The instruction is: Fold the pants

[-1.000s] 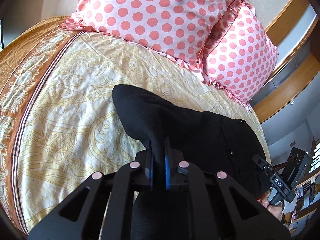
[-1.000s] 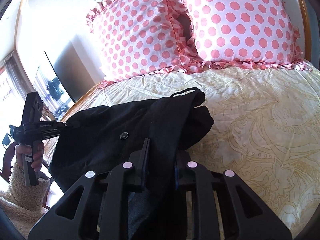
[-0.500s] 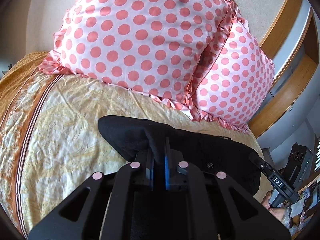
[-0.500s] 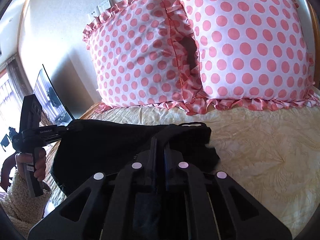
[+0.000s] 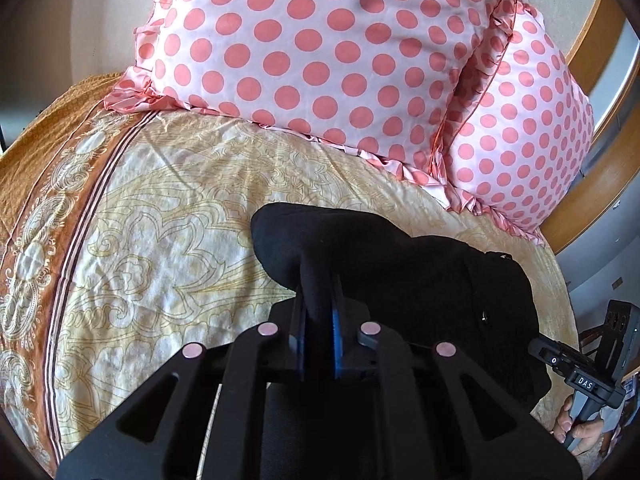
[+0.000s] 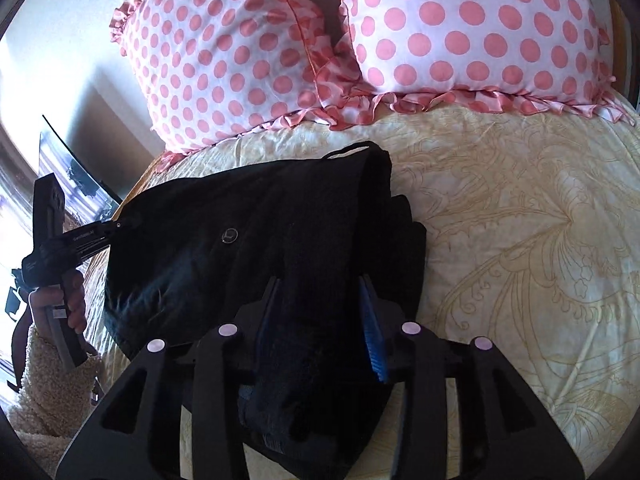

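On the yellow patterned bedspread (image 5: 168, 216), near two pink polka-dot pillows (image 5: 320, 52) at the far end, lie the black pants (image 6: 248, 240), bunched and partly folded. Left gripper (image 5: 319, 316): blue pads pressed together on a raised fold of the pants fabric. Right gripper (image 6: 320, 320): jaws apart, with a thick bundle of pants cloth lying between them. A metal button (image 6: 229, 235) shows on the upper layer. Wooden headboard (image 5: 592, 92) at far right in the left wrist view.

Both the left gripper (image 5: 319, 312) and right gripper (image 6: 320, 308) are matte black with blue pads and pale pink rivets; a cream fleecy sleeve (image 6: 44, 376) covers one wrist.
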